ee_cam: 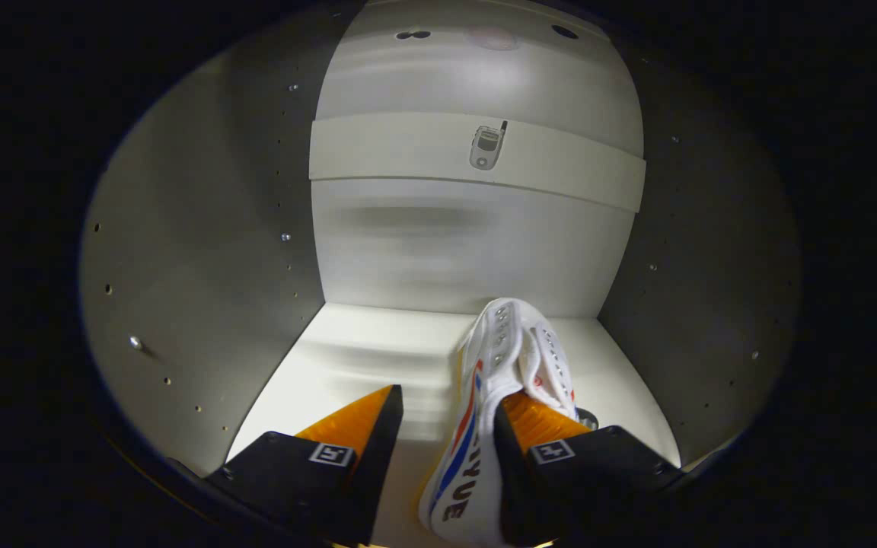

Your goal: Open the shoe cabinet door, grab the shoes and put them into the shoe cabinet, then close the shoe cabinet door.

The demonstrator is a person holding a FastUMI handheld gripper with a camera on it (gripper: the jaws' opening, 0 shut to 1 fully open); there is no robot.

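So the gripper [446,411] sits wide open inside the shoe cabinet [180,251]; the shoe [495,380] leans on its right finger only, long axis pointing 12 o'clock toward the back wall.

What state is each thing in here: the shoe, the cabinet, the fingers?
Shoe: inside the cabinet, lying against the right finger, a gap to the left finger.
Cabinet: open, lit inside, shoe on its floor.
Shelf: in place across the back, above the shoe.
Gripper: fingers open, not clamped on the shoe.
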